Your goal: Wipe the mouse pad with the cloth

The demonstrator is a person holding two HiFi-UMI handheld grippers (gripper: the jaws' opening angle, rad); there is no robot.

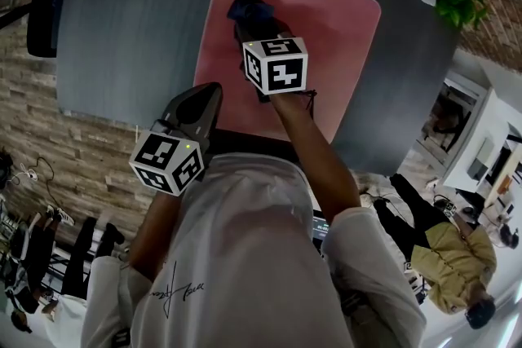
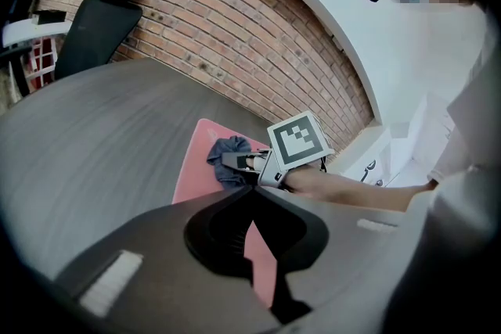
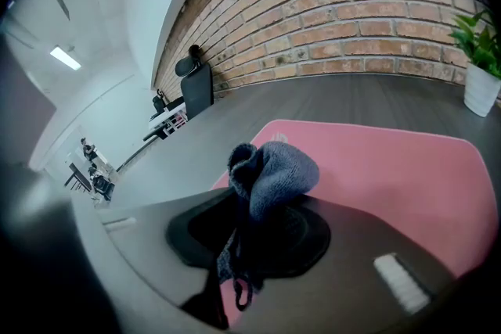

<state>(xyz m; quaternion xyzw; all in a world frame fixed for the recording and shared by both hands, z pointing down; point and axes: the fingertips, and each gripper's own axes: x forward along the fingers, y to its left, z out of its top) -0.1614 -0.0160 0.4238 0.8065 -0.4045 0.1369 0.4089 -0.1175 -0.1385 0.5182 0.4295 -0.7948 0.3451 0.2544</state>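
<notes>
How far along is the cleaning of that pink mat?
Done: the cloth is picked up, pinched in the right tool. In hand: it sits over the mouse pad's far left part; contact is unclear. Left: the wiping itself; how much is already covered cannot be told, as the pad shows no marks. The left tool is shut and empty.

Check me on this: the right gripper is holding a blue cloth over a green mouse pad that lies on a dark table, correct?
Not quite: the mouse pad is pink, not green, as the head view shows plainly. The rest stands: the right gripper has its fingers shut on the blue cloth over that pad, which lies on the dark table.
</notes>
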